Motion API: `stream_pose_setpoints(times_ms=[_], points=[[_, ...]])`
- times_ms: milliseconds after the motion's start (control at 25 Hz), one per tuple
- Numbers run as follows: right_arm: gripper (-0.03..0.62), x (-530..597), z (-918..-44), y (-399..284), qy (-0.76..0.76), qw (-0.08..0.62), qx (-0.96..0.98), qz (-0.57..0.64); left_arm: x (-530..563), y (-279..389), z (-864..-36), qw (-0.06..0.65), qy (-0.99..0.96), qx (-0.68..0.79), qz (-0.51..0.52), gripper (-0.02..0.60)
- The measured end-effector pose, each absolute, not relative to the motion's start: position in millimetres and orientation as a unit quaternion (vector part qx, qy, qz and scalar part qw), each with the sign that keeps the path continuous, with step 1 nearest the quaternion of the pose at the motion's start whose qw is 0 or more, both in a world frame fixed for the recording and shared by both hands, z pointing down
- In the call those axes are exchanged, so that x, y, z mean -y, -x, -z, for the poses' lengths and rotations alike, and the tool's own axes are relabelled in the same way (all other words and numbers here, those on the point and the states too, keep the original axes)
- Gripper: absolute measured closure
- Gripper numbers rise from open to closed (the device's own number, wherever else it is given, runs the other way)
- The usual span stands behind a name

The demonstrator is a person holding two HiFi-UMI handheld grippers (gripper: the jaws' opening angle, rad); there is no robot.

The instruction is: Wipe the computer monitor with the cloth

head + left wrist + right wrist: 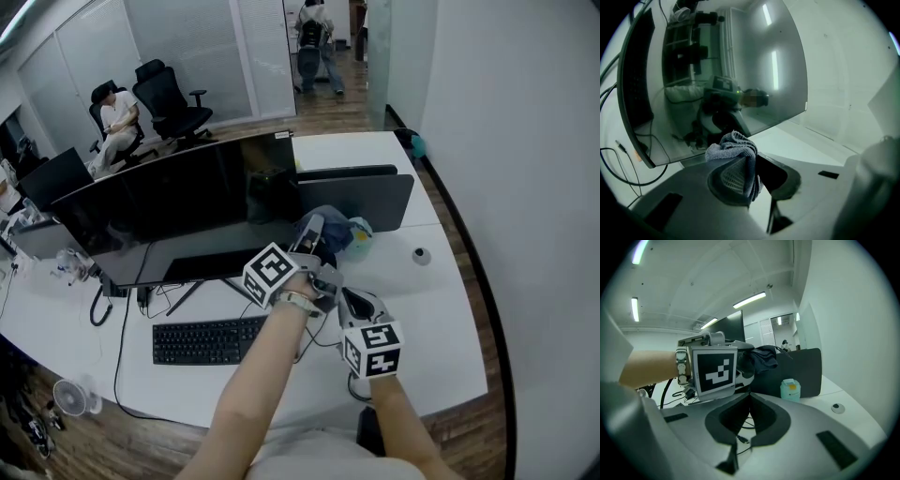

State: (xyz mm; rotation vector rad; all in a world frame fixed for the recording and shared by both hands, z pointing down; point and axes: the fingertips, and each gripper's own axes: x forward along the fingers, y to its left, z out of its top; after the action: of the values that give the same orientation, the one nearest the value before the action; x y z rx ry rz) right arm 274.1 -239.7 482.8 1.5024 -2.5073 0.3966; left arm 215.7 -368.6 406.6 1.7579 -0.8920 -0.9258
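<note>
Approach: left gripper (751, 163) pinches cloth (733, 144) near monitor (740, 70), right gripper (749, 397) closed, empty; next, press cloth onto it

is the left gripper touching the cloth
Touching. The left gripper view shows the left gripper shut on the cloth, which is pinched between its jaws.

Keyboard (208, 340) blocks below monitor (178, 211); right desk (441, 309) lies open.
</note>
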Motion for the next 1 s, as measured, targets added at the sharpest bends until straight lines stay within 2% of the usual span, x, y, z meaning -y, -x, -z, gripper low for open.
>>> stream_pose_setpoints(times_ms=[1000], points=[[0.586,238.2,-479.6,-267.8,-0.499,0.101,0.852,-0.125,376.6,-216.7,-346.1,0.424,-0.744,0.339,0.39,0.522]])
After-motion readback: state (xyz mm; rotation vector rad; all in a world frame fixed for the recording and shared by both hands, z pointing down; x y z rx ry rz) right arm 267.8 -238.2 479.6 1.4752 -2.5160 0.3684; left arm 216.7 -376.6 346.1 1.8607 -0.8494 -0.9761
